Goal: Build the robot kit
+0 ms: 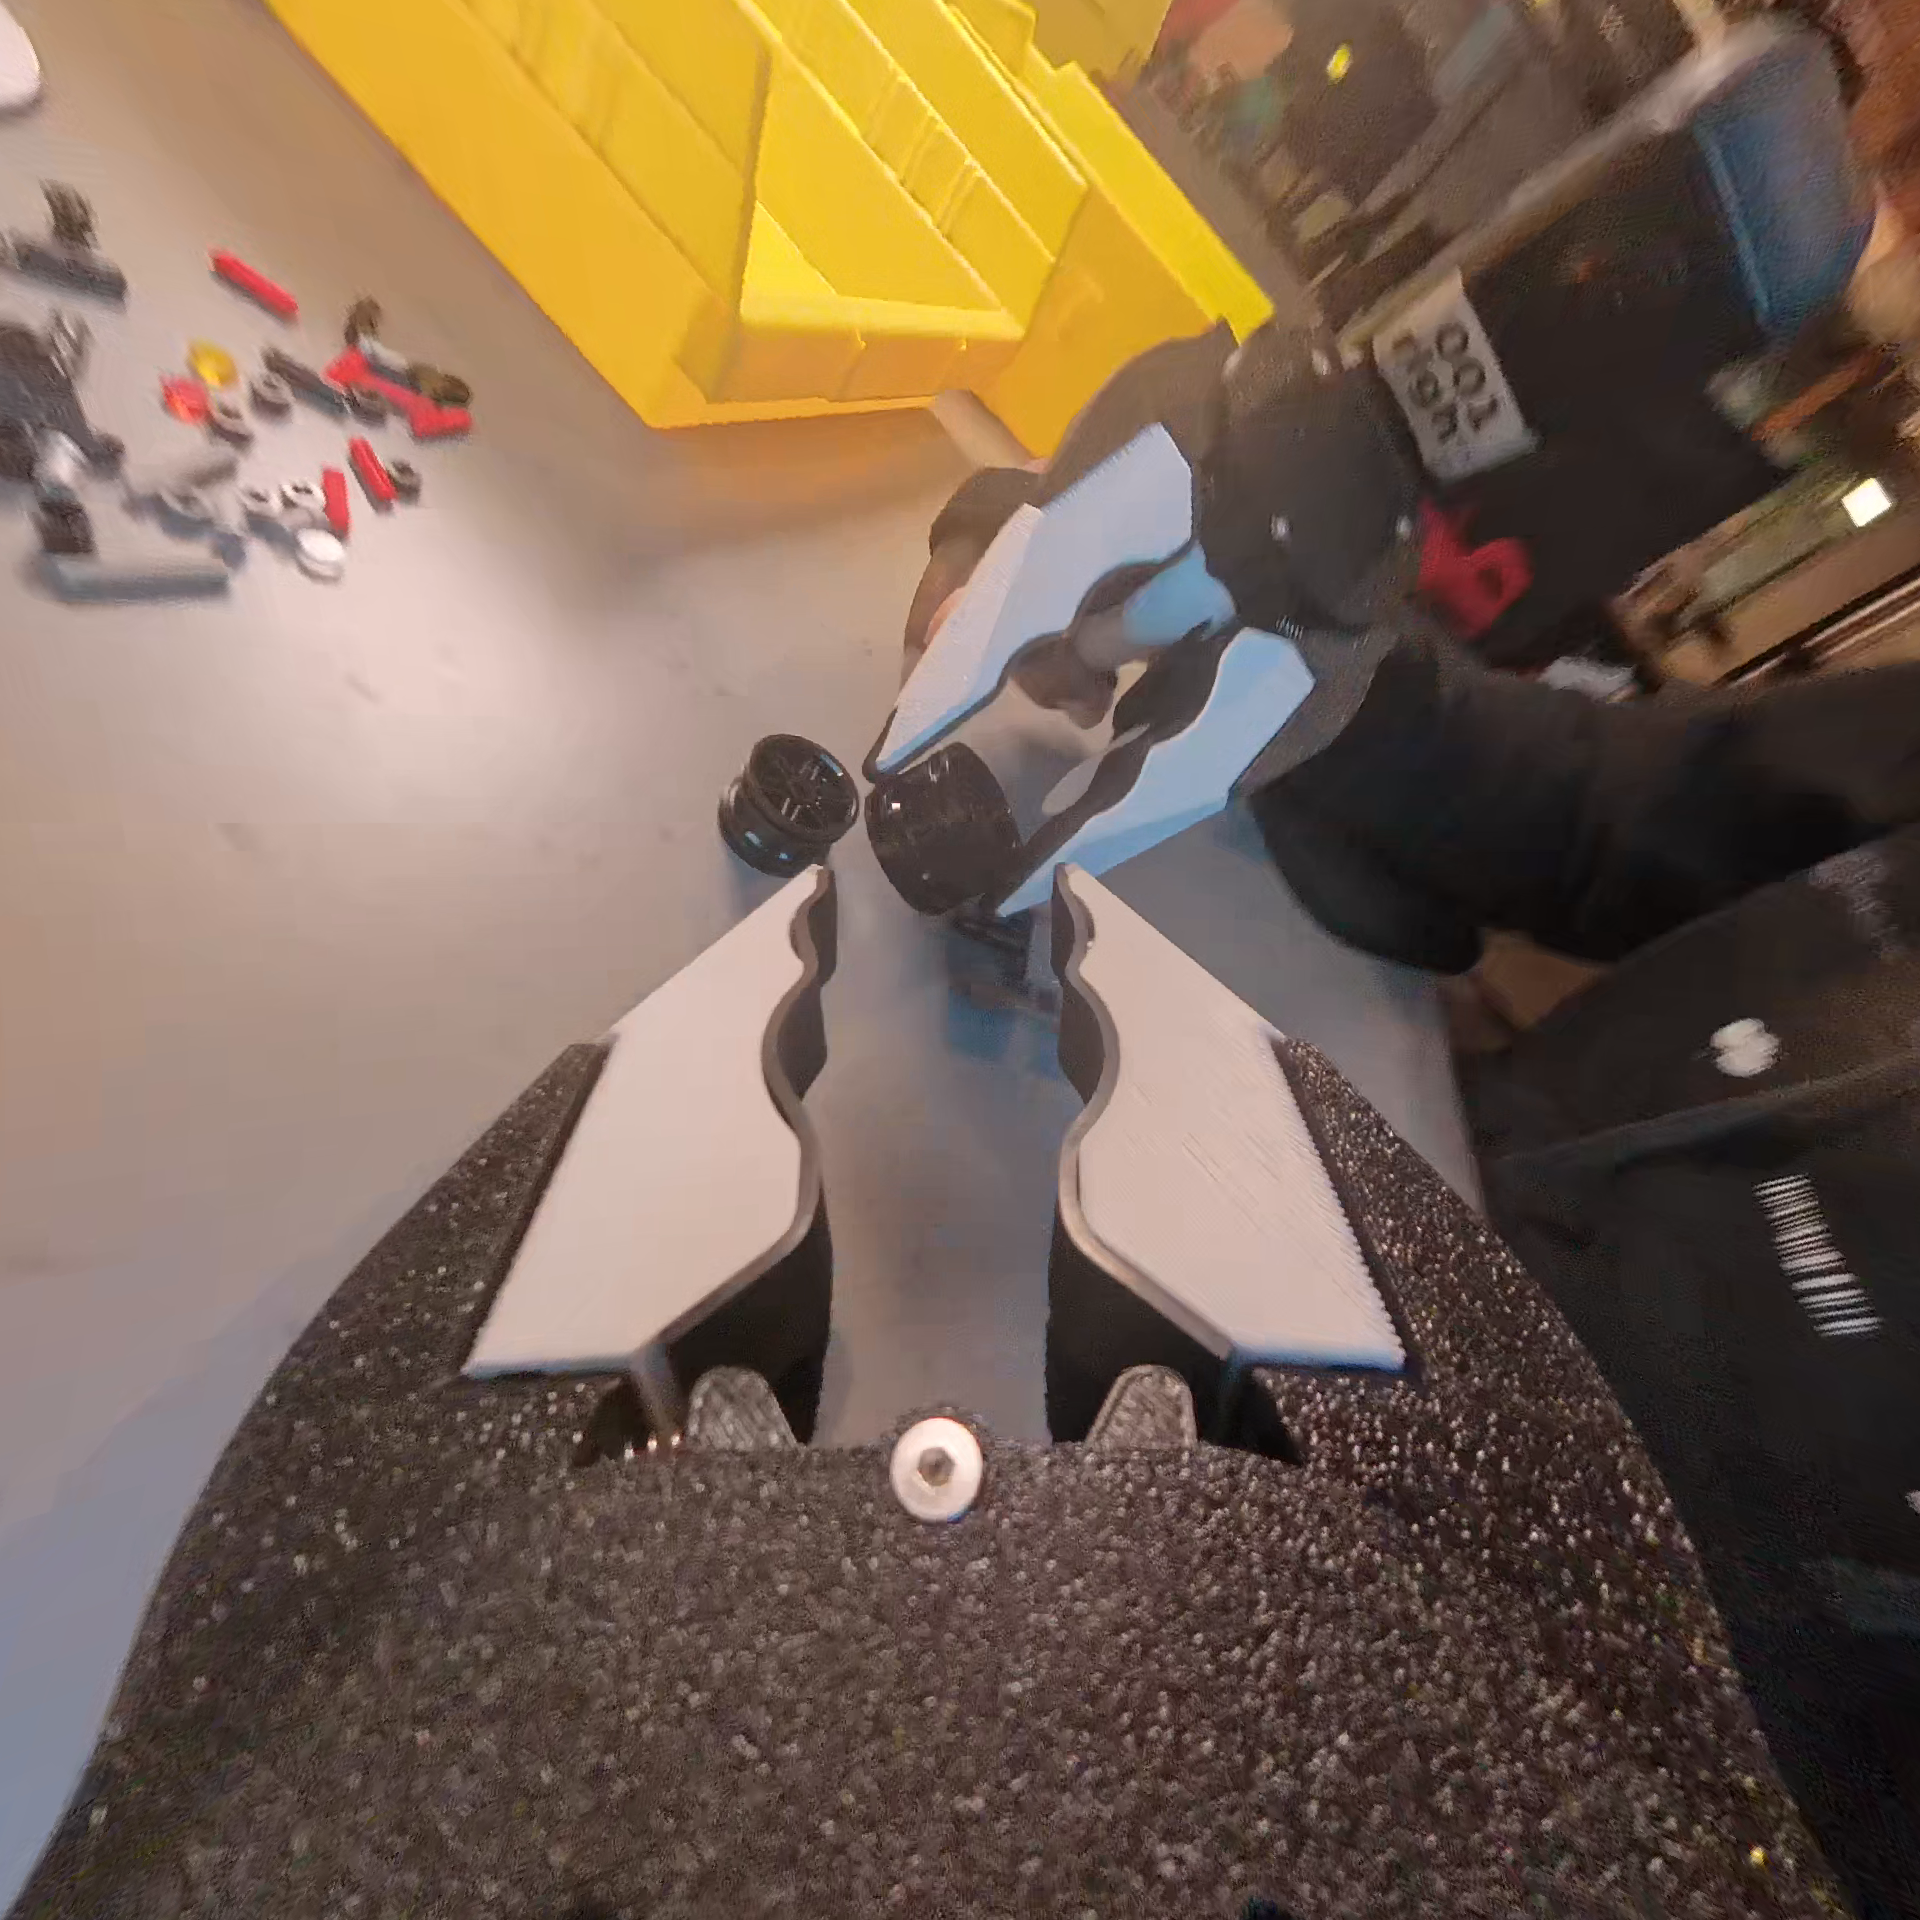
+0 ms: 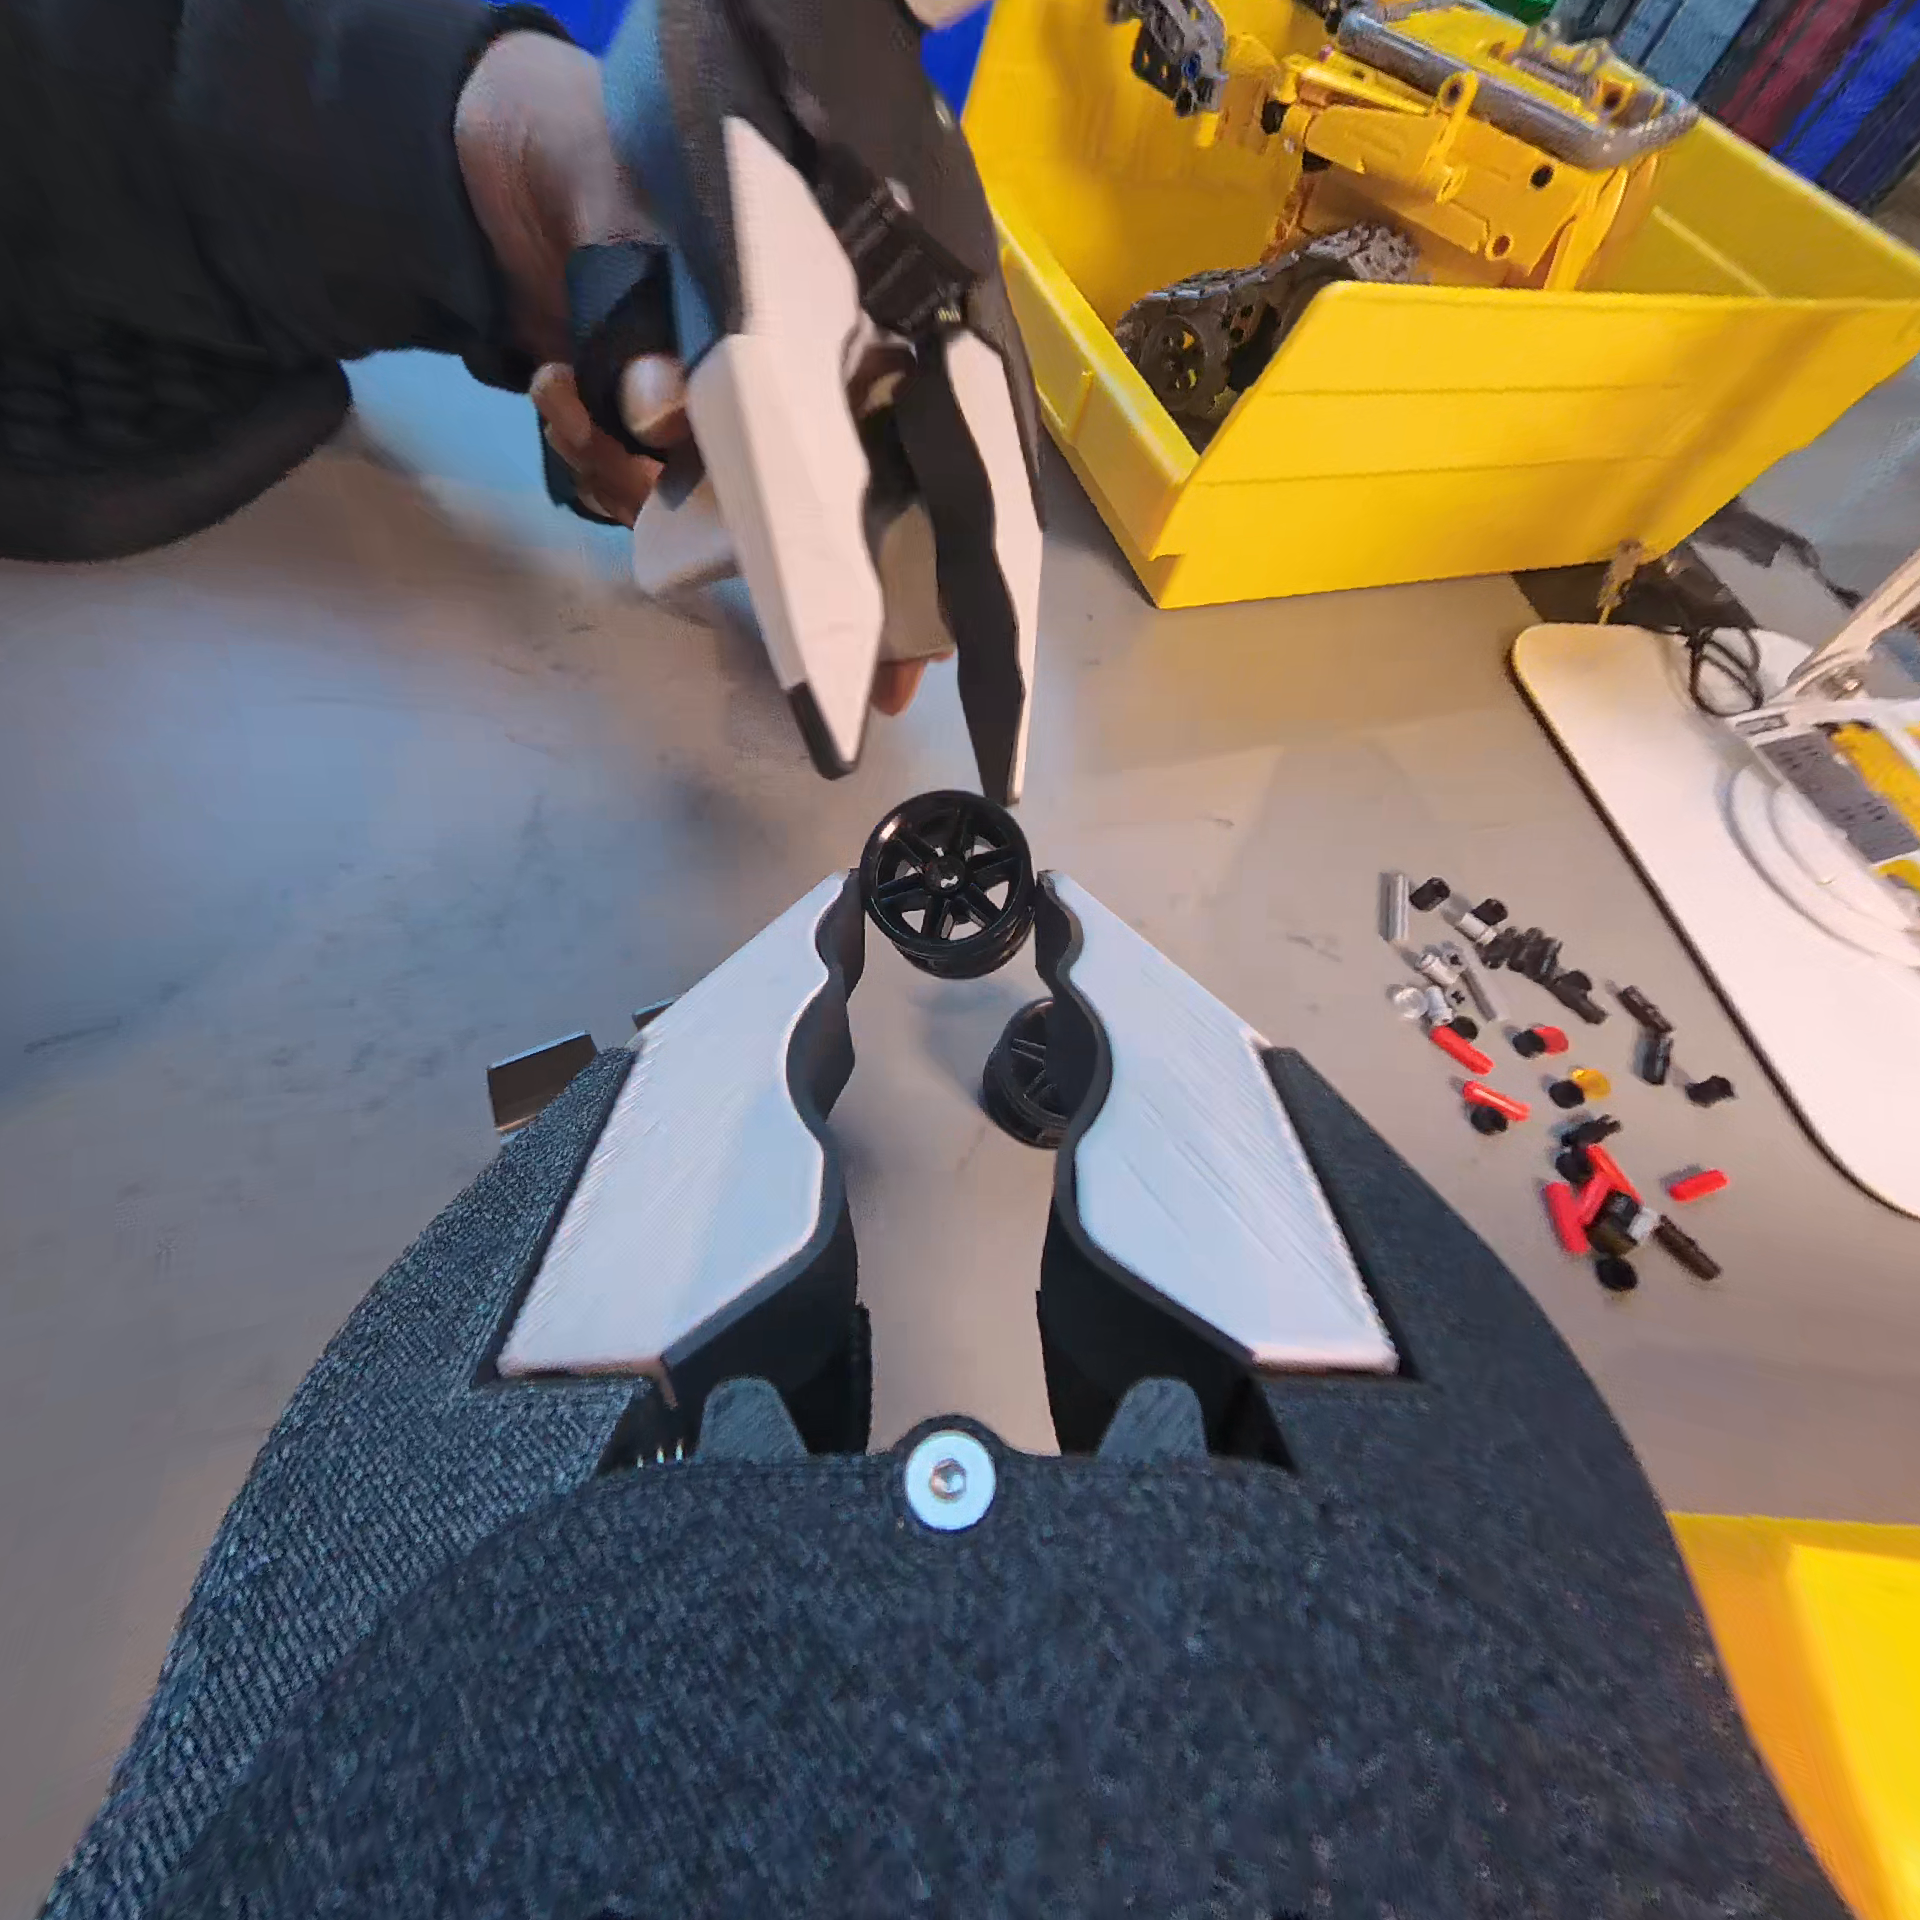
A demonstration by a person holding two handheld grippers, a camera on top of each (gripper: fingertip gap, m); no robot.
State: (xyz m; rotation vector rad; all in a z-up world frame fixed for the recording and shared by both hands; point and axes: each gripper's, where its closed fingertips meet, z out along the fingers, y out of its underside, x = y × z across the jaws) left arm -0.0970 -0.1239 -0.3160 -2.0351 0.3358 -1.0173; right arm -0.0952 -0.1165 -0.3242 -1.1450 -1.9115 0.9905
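While the right tool (image 2: pixel 948 894) grips a black spoked wheel rim (image 2: pixel 948 883) between its fingertips, lifted off the grey counter (image 2: pixel 312 831), a second black rim (image 2: pixel 1039 1075) lies on the counter just beneath its right finger. Left tool (image 1: pixel 943 883) hangs released, nothing between its fingers, tips near the held rim. Small red and black parts (image 2: pixel 1558 1091) lie scattered beside a yellow bin (image 2: pixel 1455 468) holding a yellow tracked model (image 2: pixel 1403 177).

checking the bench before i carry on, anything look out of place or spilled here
Nothing looks broken. The small red, black and grey parts lie scattered loose on the grey table rather than in the yellow bin. A second black wheel lies tipped beside the wheel held in the right claw.
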